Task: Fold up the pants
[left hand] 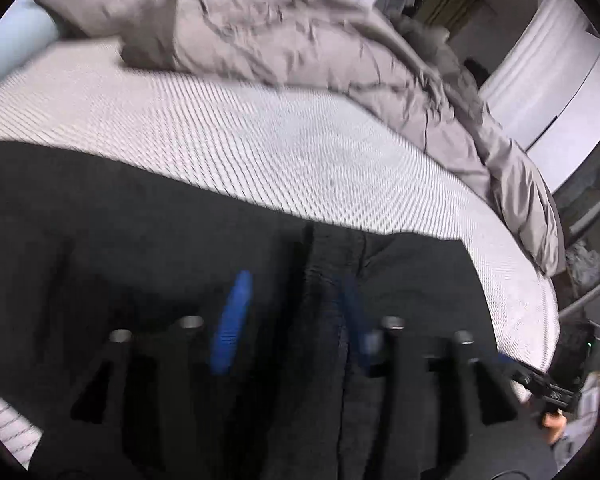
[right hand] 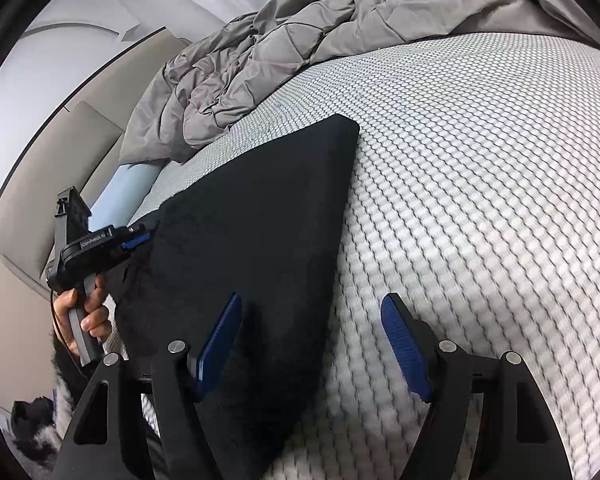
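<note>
Both pairs of jaws are standing apart, gripping nothing. Right gripper (right hand: 312,344) is hovering over the near right edge of the black pants (right hand: 256,240), which are lying folded on the white patterned mattress (right hand: 480,200). Left gripper (left hand: 296,320) is hanging released above the pants' left side, near a crumpled grey duvet (right hand: 280,48).
</note>
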The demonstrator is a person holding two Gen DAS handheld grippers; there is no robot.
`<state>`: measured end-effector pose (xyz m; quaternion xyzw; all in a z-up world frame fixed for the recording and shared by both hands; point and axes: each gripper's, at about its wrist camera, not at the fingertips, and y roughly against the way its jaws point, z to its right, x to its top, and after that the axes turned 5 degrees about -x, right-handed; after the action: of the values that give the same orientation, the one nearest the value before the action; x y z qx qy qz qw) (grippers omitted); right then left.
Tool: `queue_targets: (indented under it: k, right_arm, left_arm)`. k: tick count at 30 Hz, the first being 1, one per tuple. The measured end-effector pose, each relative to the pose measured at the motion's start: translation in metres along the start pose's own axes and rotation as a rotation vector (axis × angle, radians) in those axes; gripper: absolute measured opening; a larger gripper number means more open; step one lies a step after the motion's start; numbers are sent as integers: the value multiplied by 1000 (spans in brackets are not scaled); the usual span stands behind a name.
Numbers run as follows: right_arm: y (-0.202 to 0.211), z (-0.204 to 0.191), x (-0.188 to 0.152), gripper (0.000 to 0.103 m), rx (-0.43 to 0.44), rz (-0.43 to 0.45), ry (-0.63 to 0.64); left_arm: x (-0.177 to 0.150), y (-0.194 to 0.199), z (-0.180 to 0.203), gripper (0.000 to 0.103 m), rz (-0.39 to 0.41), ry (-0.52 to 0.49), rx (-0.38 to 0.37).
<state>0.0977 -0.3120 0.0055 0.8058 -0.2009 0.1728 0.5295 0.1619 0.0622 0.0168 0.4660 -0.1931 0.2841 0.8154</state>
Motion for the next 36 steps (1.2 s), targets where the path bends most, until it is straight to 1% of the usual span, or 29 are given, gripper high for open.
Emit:
queue_targets:
  k: [2,3,4,5,6,7,8,9,10,11,12,13,14,15,16,17,20,21,25,27,29,30,32,34,36]
  right_arm:
    - [10,-1,-12,74,21,-11,10]
    - [15,-2,-18,74,45,-21,16]
    - [18,-2,-23,74,62,-28,20]
    - [22,-3,-30,74,89,-38,22]
    - [25,-4,-36,74,118,-44,22]
    - [27,-6,-41,71,146,-50,23]
    - [28,-8,-46,66,163,-49,26]
    - [24,-12,-49,64,151,-68,39]
    - [20,-14,-52,58,137,-88,45]
    - [14,-15,-53,53,121,-102,36]
    - [10,-15,-52,49,116,-111,24]
    - [8,-16,-51,41,117,-112,16]
    - [8,-16,-50,36,118,-111,10]
    - [8,-16,-50,32,117,-109,6]
    - [8,-17,-51,24,117,-107,8]
    - [10,-19,-51,19,113,-102,11]
    - [16,-23,-59,10,111,-90,24]
    - [19,-22,-66,9,108,-92,25]
    - [25,-20,-91,8,116,-96,0]
    - [30,-24,-98,9,104,-89,13]
    - [39,-27,-100,21,98,-62,8]
    - [45,-27,-101,25,102,-48,3]
    - [54,-25,-101,49,85,-9,-3]
    - [61,-20,-99,51,68,34,-17]
    - [61,-12,-95,51,41,39,-50]
  left_arm:
    - [-6,22,12,65,48,-32,6]
    - [-7,28,17,68,62,-47,-5]
    - [-11,36,26,74,77,-76,-37]
    - [-13,38,35,83,82,-98,-68]
    - [-18,35,49,84,76,-124,-116]
    - [-22,30,60,84,58,-137,-150]
    - [-28,19,74,84,24,-148,-188]
    - [-34,7,87,84,-21,-157,-236]
    - [-42,-9,100,84,-81,-158,-291]
    - [-48,-24,112,84,-140,-158,-333]
    - [-55,-39,122,84,-188,-153,-358]
    - [-62,-57,132,84,-242,-153,-358]
    - [-66,-67,138,84,-267,-162,-335]
    - [-69,-77,143,84,-279,-175,-302]
    - [-72,-84,148,83,-288,-201,-269]
    - [-73,-88,151,83,-294,-217,-247]
    - [-71,-93,155,83,-297,-209,-221]
    - [-69,-94,155,83,-297,-202,-220]
    - [-69,-93,153,83,-296,-165,-220]
    - [-67,-89,155,83,-276,-154,-216]
    - [-65,-81,162,83,-251,-169,-232]
    - [-67,-74,167,83,-242,-191,-253]
    - [-76,-57,180,83,-210,-250,-288]
    - [-88,-46,197,83,-180,-322,-319]
    - [-100,-43,213,84,-181,-391,-339]
